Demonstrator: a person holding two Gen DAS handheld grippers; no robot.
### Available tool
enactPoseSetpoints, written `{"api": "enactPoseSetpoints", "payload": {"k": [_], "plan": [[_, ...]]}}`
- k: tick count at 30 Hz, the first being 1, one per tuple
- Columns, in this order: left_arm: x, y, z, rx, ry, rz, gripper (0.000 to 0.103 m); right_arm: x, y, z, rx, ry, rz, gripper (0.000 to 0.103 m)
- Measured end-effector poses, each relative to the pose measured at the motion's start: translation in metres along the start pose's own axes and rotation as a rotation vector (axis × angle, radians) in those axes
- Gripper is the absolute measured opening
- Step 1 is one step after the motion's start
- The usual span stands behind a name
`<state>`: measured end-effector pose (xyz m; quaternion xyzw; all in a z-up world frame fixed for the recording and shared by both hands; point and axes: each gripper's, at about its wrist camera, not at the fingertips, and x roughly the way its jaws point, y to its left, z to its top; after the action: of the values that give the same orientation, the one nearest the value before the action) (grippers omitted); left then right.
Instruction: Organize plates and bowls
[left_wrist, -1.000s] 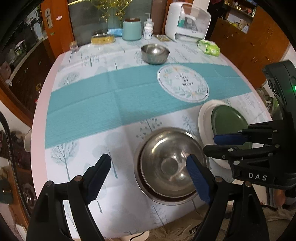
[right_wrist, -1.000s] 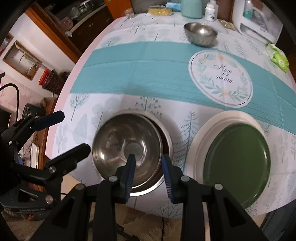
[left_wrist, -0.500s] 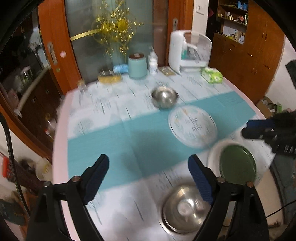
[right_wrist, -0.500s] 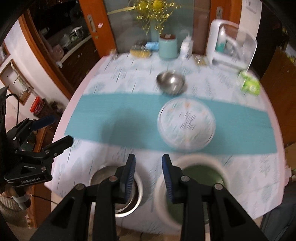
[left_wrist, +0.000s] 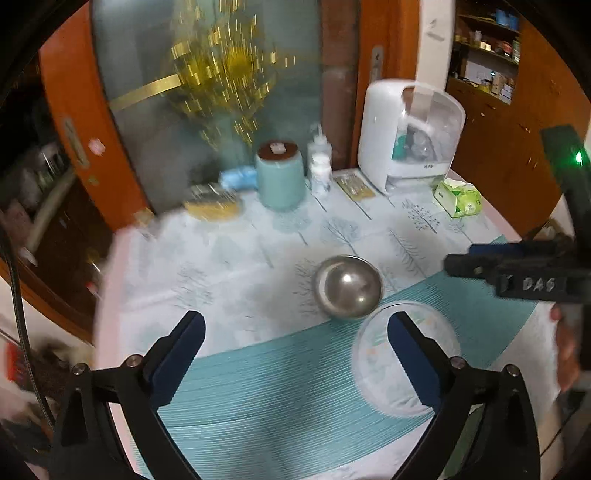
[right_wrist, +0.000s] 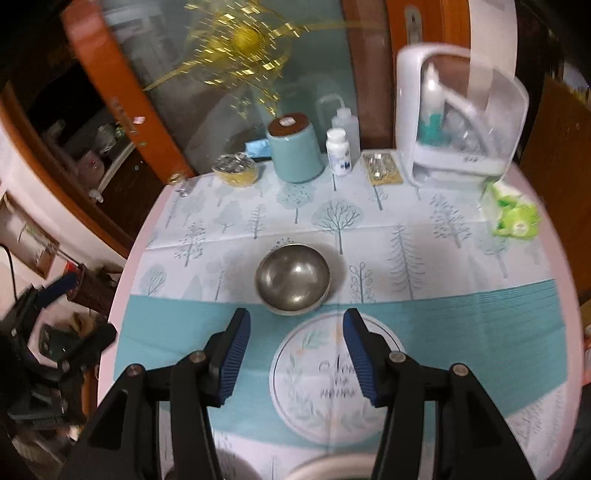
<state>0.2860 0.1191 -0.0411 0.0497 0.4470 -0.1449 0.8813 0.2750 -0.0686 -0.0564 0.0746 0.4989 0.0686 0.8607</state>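
**Two pieces still out on the cloth, both grippers empty**

The left gripper (left_wrist: 293, 341) stands spread wide with nothing between its pads; its jaws have just been opening. The right gripper (right_wrist: 295, 354) is about half spread, its jaws also just opening, and likewise holds nothing.

What is left, as far as can be seen: a small steel bowl (right_wrist: 292, 282) sits just ahead of the right gripper's fingertips, on the tree-print tablecloth (right_wrist: 369, 221), and a floral plate (right_wrist: 332, 376) lies right beneath and between those fingers, on the teal band. The two look very close, perhaps touching at the rim; blur makes that unclear. From the left gripper, the bowl is ahead and to the right, and the plate lies under its right finger.

At the bottom edge of the right wrist view, a pale rim (right_wrist: 325, 465) peeks out near the gripper's base, probably dishes already gathered, though too little shows to say.

My reading: partly done, with bowl and plate awaiting pickup.
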Motion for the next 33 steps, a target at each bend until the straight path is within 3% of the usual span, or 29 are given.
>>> {"api": "enactPoseSetpoints", "payload": {"k": [4,10,18,19,22,24,25,26,30,33], "plan": [[0.074,0.008,0.019,-0.13,0.111,-0.051,0.099,0.058,-0.025,0.024,0.055,0.065,0.026,0.053],[0.17,0.021,0.016,-0.276,0.257,-0.066,0.099,0.125,-0.05,0.031,0.123,0.168,0.054,0.053],[0.23,0.017,0.002,-0.33,0.363,-0.097,0.09,0.168,-0.065,0.03,0.152,0.24,0.09,0.052],[0.233,0.016,0.001,-0.334,0.374,-0.105,0.087,0.171,-0.066,0.03,0.153,0.246,0.096,0.052],[0.243,0.012,-0.003,-0.342,0.409,-0.154,0.065,0.181,-0.068,0.03,0.149,0.27,0.108,0.039],[0.248,0.01,-0.005,-0.338,0.428,-0.177,0.037,0.187,-0.068,0.029,0.144,0.292,0.115,0.028],[0.249,0.009,-0.007,-0.337,0.433,-0.19,0.026,0.19,-0.068,0.028,0.143,0.304,0.121,0.015],[0.251,0.007,-0.009,-0.331,0.44,-0.199,0.013,0.193,-0.068,0.026,0.148,0.315,0.143,0.009],[0.246,-0.003,-0.011,-0.259,0.431,-0.147,0.012,0.192,-0.062,0.024,0.136,0.31,0.152,0.007],[0.236,0.0,-0.009,-0.267,0.426,-0.153,0.012,0.187,-0.055,0.023,0.114,0.309,0.138,0.007]]}}
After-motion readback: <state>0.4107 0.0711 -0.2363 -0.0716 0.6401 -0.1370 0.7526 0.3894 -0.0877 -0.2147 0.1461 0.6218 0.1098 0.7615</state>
